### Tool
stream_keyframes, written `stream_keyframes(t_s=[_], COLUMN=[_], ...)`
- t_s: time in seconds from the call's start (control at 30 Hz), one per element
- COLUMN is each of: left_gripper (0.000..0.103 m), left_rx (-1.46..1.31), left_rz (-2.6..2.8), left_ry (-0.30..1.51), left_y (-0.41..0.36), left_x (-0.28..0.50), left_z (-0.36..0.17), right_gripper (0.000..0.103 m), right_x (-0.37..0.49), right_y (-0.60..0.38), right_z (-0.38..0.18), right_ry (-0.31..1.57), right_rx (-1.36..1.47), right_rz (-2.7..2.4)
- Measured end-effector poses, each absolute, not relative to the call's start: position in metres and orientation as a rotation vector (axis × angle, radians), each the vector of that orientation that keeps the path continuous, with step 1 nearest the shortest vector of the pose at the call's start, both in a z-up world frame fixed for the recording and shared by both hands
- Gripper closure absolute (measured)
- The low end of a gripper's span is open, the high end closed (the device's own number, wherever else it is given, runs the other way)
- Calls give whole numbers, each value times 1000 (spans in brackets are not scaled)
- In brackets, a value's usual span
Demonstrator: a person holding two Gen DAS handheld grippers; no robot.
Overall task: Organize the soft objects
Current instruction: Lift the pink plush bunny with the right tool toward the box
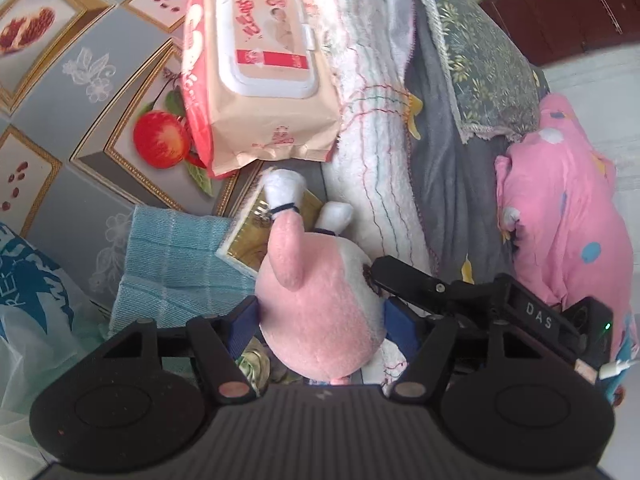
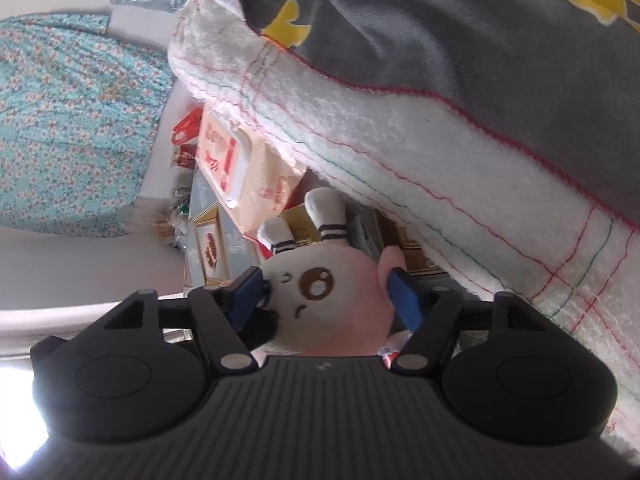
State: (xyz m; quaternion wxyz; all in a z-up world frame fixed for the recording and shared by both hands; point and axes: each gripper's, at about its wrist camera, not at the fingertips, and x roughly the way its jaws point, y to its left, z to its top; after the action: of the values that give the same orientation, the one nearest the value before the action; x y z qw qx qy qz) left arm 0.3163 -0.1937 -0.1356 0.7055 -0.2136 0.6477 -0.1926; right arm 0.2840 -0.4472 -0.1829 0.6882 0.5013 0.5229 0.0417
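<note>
A pink and white plush rabbit (image 1: pixel 320 312) with a brown embroidered eye (image 2: pixel 316 282) sits between both pairs of blue pads. My left gripper (image 1: pixel 322 320) is shut on its body from behind, the ears pointing away toward the wipes pack. My right gripper (image 2: pixel 326 296) is shut on its head, pads pressing each side of the face. In the left wrist view one of the right gripper's black fingers (image 1: pixel 404 280) lies against the toy's right side.
A wet-wipes pack (image 1: pixel 256 68) lies on the fruit-print tablecloth (image 1: pixel 80 100). A folded blue towel (image 1: pixel 176 264) and a gold box (image 1: pixel 248 240) sit just under the toy. To the right lie a white fleece blanket (image 1: pixel 372 120), a grey blanket (image 1: pixel 440 168) and a pink garment (image 1: pixel 568 208).
</note>
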Motion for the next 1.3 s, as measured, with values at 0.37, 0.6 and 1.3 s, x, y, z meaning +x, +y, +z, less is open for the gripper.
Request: stream_keyframes(t_s=[0.37, 0.6, 1.3], left_gripper=[29, 28, 33], left_rx=[-476, -484, -425], left_rz=[-424, -439, -489], left_ry=[1435, 1434, 1294], left_y=[-188, -190, -166], left_x=[313, 316, 266], left_z=[-139, -144, -71], right_gripper=[23, 17, 31], right_x=[272, 278, 244], right_y=[-454, -452, -421], right_z=[-182, -211, -125], right_ry=[1176, 1182, 1094], right_rx=[1118, 1246, 1151], right_rz=[10, 64, 203])
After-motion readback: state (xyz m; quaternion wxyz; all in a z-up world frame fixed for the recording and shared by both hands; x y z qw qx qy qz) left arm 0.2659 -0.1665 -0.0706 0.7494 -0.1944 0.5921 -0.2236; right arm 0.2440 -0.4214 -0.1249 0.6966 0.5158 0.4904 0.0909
